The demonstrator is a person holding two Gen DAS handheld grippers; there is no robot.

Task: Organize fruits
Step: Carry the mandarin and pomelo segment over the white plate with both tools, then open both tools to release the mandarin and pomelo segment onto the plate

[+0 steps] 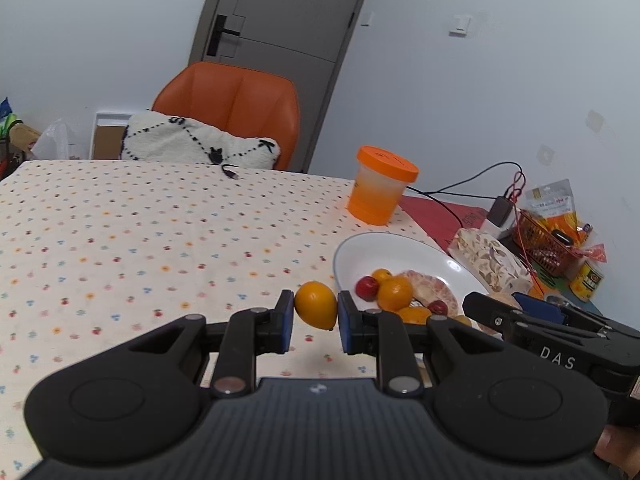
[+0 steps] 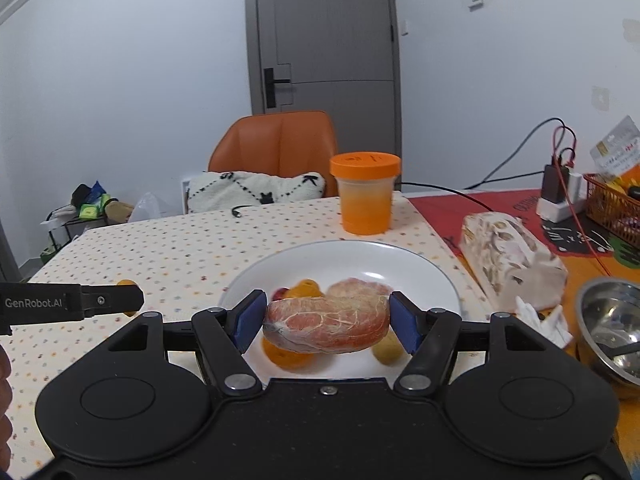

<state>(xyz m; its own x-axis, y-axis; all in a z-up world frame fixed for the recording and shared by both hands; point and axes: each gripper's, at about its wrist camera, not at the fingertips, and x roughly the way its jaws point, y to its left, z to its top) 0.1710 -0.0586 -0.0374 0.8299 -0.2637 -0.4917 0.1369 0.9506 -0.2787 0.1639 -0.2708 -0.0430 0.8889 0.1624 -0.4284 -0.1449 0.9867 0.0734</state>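
Low in the left wrist view, the left gripper (image 1: 316, 318) is pinching a small orange citrus fruit (image 1: 316, 305) between its blue pads, holding it above the dotted tablecloth (image 1: 140, 240) just left of the white plate (image 1: 400, 250). At the lower right of that frame the right gripper (image 1: 532, 320) is reaching in over the plate's near side.

In the centre of the right wrist view, the right gripper (image 2: 326, 320) is clamping a peeled pink grapefruit segment (image 2: 326, 326) by its two ends, holding it over the near part of the white plate (image 2: 348, 256). Beneath and behind it on the plate are lying blurred orange fruits (image 2: 306, 289), a second pink segment (image 2: 360, 288) and a yellowish fruit (image 2: 387, 350). At the left edge the left gripper's finger (image 2: 108, 299) is showing side-on.

To the right of the plate a patterned wrapped package (image 2: 512, 256) is lying beside a steel bowl (image 2: 608, 320). Beyond the plate an orange-lidded cup (image 2: 365, 192) is standing, with an orange chair (image 2: 280, 144) and a grey door (image 2: 324, 36) behind.
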